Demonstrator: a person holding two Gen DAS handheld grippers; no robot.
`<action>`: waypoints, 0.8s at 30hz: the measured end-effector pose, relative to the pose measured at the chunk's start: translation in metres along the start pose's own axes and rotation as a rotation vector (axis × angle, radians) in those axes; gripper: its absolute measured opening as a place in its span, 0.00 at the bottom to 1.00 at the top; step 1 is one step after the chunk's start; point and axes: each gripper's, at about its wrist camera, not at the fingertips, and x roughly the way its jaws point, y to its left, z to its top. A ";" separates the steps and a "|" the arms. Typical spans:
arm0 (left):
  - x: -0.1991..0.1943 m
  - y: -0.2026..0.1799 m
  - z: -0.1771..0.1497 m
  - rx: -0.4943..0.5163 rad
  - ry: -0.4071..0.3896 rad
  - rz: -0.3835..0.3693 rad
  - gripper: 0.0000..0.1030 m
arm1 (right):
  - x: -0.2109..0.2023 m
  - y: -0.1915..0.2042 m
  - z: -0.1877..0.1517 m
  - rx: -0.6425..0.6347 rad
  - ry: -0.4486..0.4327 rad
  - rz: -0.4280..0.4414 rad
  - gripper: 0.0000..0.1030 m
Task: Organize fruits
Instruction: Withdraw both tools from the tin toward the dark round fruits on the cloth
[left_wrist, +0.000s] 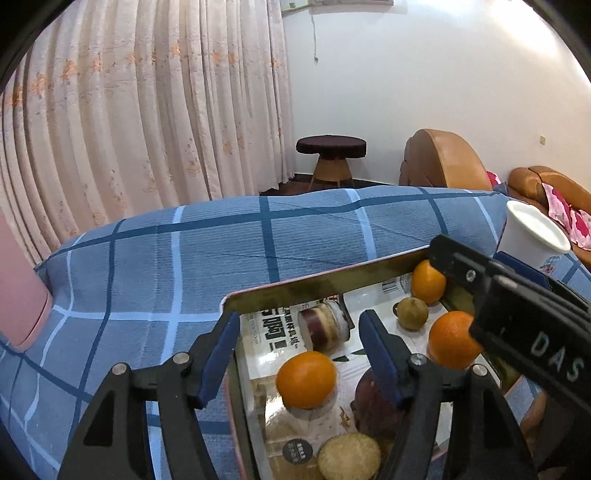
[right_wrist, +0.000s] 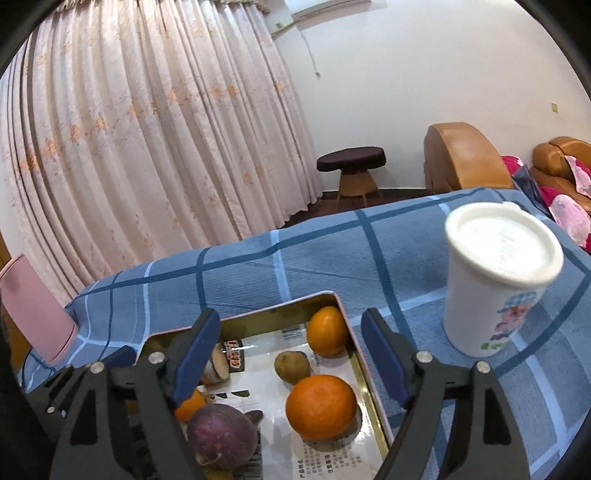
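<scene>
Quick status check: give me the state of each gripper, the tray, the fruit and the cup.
left gripper: open, empty, above the tray
right gripper: open, empty, over the tray's right edge
tray: on the blue checked cloth, holding fruit
oranges: three, loose in the tray
purple round item: in the tray
white cup: upright, lidded, outside the tray

Three oranges sit in a shallow gold-rimmed tin tray (right_wrist: 354, 354): one orange (right_wrist: 327, 331) in the far corner, another orange (right_wrist: 320, 402) nearer, a third orange (left_wrist: 306, 379) alongside; a brownish small fruit (right_wrist: 291, 366) lies between.
</scene>
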 end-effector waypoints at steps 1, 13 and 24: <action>0.000 0.001 0.000 -0.001 -0.002 0.002 0.66 | -0.001 -0.001 0.000 0.006 -0.001 -0.002 0.80; -0.023 0.018 -0.021 0.033 -0.063 0.059 0.66 | -0.019 0.014 -0.015 -0.039 -0.036 -0.026 0.80; -0.037 0.039 -0.037 0.007 -0.061 0.045 0.66 | -0.037 0.024 -0.032 -0.050 -0.042 -0.035 0.80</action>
